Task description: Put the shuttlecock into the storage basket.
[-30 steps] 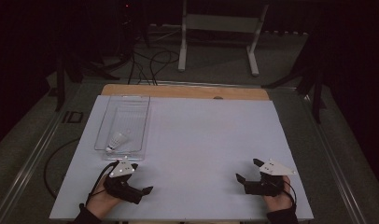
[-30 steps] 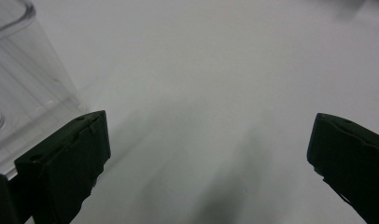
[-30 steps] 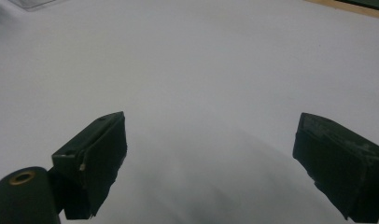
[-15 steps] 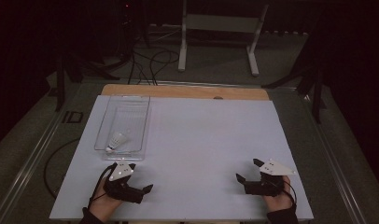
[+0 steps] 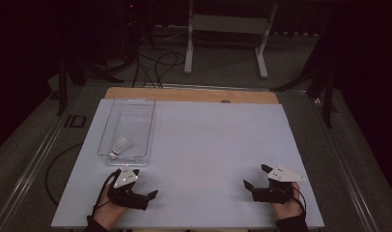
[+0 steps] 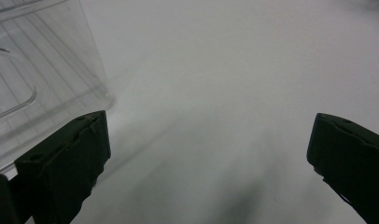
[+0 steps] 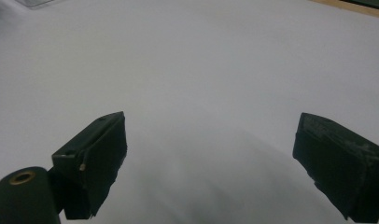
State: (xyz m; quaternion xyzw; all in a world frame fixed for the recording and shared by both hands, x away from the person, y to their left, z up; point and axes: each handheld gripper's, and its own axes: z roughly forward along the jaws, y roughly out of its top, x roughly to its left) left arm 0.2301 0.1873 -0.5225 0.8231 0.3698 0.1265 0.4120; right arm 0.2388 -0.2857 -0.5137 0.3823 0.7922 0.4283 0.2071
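Item 1: clear plastic tray (image 5: 107, 126), rectangular, ribbed floor, standing on the left half of the white table sheet (image 5: 208, 145), long side running away from the person. In the left gripper view its near corner (image 6: 47, 84) sits just beyond the left jaw.

Item 2: white shuttlecock (image 5: 119, 147), lying on its side inside the tray, at the near end, cork end toward the tray's near wall. Sole content of the tray.

Item 3: left gripper (image 5: 145, 197), held low at the near left edge of the sheet, just in front of the tray; jaws spread wide, nothing between them.

Item 4: right gripper (image 5: 257, 177), held at the near right edge, well apart from the tray; jaws likewise spread, gripping nothing, bare sheet beneath.

Item 5: wooden table edge (image 5: 194, 94), showing beyond the sheet's far side.
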